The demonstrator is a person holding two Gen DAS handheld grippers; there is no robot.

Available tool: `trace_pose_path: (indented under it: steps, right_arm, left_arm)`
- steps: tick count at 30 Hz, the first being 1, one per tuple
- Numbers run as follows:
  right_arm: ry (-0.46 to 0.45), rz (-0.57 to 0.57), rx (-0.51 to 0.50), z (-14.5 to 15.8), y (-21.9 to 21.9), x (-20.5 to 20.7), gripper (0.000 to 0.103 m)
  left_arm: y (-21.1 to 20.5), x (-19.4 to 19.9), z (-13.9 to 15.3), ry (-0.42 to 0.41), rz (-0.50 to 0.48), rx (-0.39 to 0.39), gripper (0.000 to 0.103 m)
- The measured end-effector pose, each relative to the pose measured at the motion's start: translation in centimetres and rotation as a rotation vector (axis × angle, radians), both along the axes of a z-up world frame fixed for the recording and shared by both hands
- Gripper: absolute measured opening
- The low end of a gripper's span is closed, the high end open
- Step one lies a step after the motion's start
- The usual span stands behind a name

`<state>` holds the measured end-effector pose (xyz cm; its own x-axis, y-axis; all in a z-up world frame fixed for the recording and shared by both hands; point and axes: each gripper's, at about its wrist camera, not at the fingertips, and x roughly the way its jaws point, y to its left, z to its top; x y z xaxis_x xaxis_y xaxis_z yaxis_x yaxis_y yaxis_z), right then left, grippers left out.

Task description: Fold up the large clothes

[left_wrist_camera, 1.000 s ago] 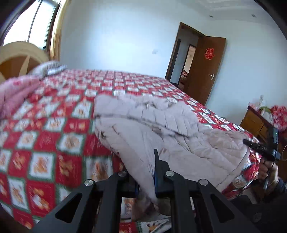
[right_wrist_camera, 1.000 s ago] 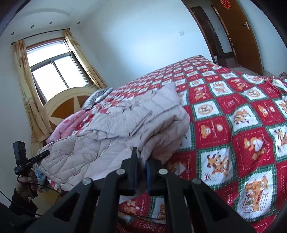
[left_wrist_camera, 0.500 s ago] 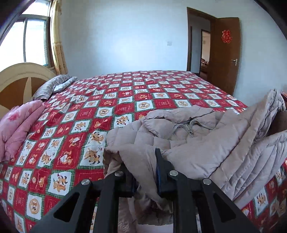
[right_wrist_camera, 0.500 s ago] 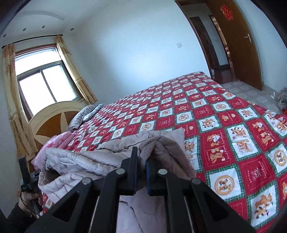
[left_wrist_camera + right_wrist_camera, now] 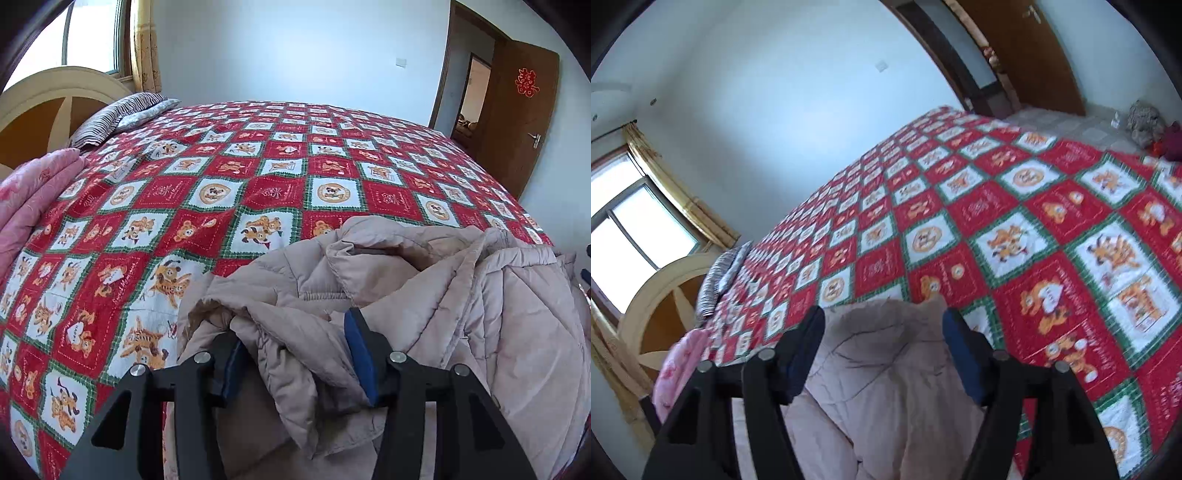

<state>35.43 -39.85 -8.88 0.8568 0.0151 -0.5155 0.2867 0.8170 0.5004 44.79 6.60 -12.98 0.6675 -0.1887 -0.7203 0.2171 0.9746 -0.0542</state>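
Observation:
A large beige quilted coat [image 5: 424, 295] lies bunched at the near edge of the bed, on the red patterned bedspread [image 5: 258, 192]. My left gripper [image 5: 291, 332] is open, its jaws spread wide with a fold of the coat lying loose between them. In the right wrist view the coat [image 5: 886, 369] lies below my right gripper [image 5: 882, 325], which is open with its jaws wide apart over the fabric. The right wrist view is tilted and slightly blurred.
A pink blanket [image 5: 33, 199] and a striped pillow [image 5: 118, 114] lie by the wooden headboard [image 5: 44, 107] at the left. A brown door [image 5: 517, 122] stands open at the far right. The floor beyond the bed holds a small pile of things [image 5: 1148, 125].
Both grippers were shut on the coat and carried its near edge up onto the bed. Both have now opened and let the coat go, and it rests folded over.

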Motion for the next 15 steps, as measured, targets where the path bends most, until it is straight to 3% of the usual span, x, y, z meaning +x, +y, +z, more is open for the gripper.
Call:
trace_pose_path:
  steps: [3, 8, 10, 12, 14, 15]
  right_arm:
    - [-0.016, 0.086, -0.15, 1.6, 5.0, -0.2, 0.071]
    - [-0.018, 0.384, -0.375, 0.0, 17.0, -0.2, 0.071]
    - [0.021, 0.398, -0.491, -2.1, 19.5, 0.8, 0.071]
    - [0.095, 0.345, -0.496, -4.3, 18.8, 2.8, 0.071]
    - [0.13, 0.311, -0.414, -5.8, 16.5, 4.3, 0.071]
    - [0.128, 0.288, -0.404, -6.1, 15.8, 4.5, 0.071]
  left_arm:
    - [-1.3, 0.6, 0.1, -0.039, 0.045, 0.082, 0.053]
    - [-0.9, 0.6, 1.5, -0.044, 0.079, 0.027, 0.068]
    - [0.2, 0.6, 2.2, -0.037, 0.057, -0.005, 0.076]
    - [1.7, 0.4, 3.2, -0.049, 0.053, -0.037, 0.085]
    - [4.0, 0.0, 4.7, -0.125, 0.113, 0.005, 0.102]
    - [4.8, -0.3, 5.4, -0.166, 0.14, 0.026, 0.102]
